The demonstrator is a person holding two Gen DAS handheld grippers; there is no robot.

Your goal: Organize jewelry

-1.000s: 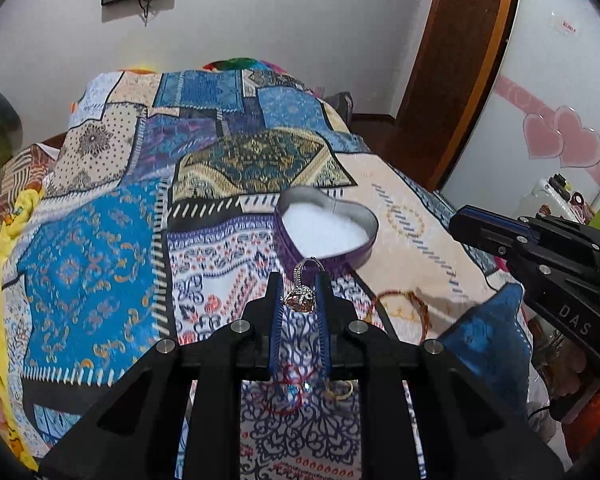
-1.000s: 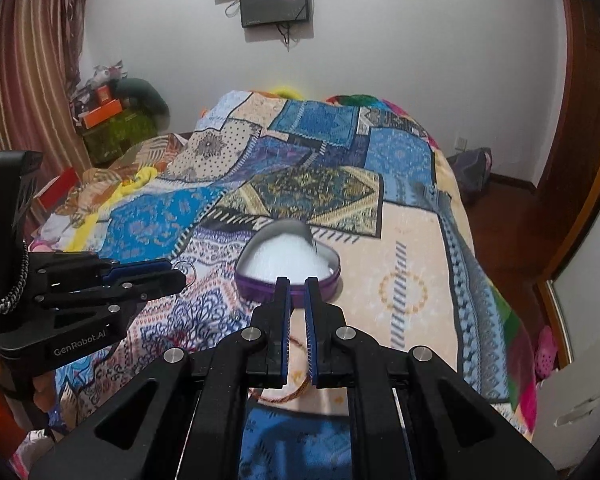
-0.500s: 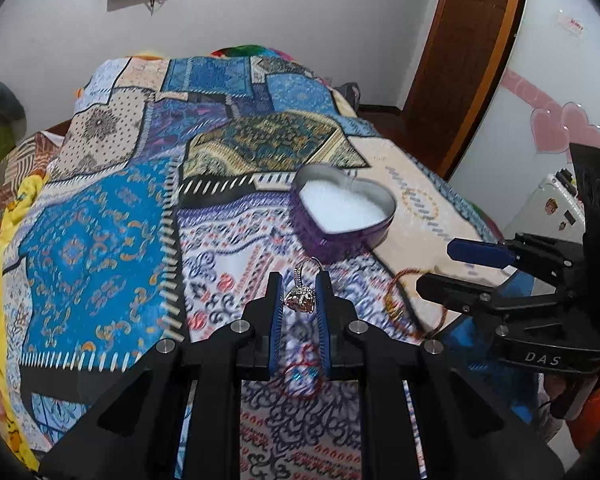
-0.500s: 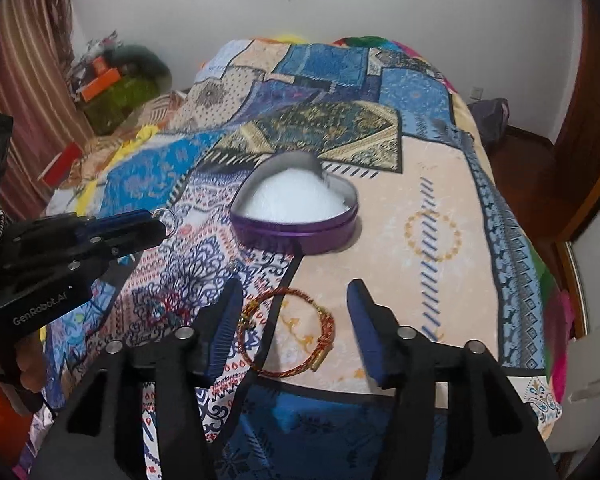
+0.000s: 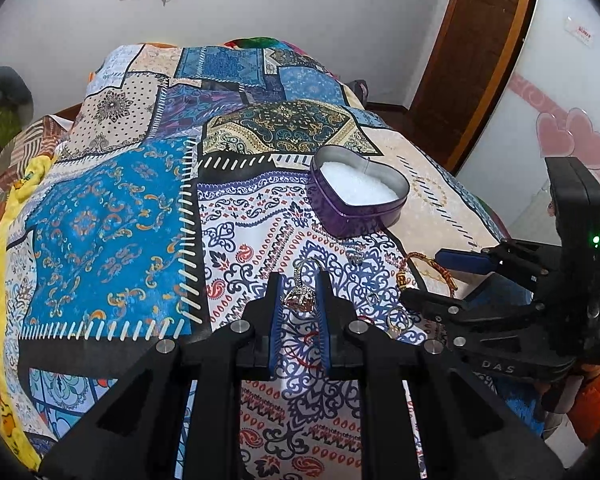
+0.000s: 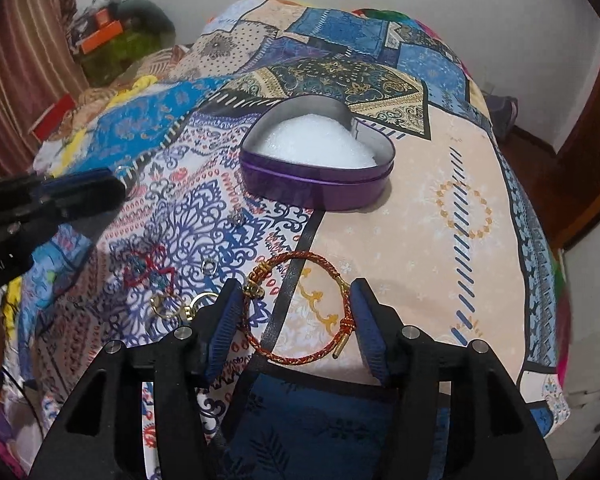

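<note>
Left gripper (image 5: 299, 300) is clamped on a ring (image 5: 300, 298) with a stone, held above the bedspread (image 5: 112, 208), short of the tin (image 5: 358, 194). Ring not dropped yet.

Right gripper (image 6: 296, 320) is spread wide, fingers either side of the bracelet (image 6: 300, 308), red-and-gold cord lying flat on the bed near its front edge. Fingers look close to the cord but not closed on it; can't tell if they touch.

Tin is heart-shaped, purple, lid off, sits toward the middle of the bed. Only white padding visible inside, no jewelry in it as far as I can see. So nothing stowed yet, judging from this.

Left on the bedspread between tin and front edge:
- stud (image 6: 236, 216), small, just in front of the tin
- small ring (image 6: 209, 266)
- gold hoops (image 6: 176, 304) beside the right gripper's left finger
- red string piece (image 6: 150, 268) with blue beads

My read: early stage. Two pieces in play (ring in hand, bracelet about to be grabbed), four or so untouched. Small bits on busy fabric will be fiddly to pinch.
</note>
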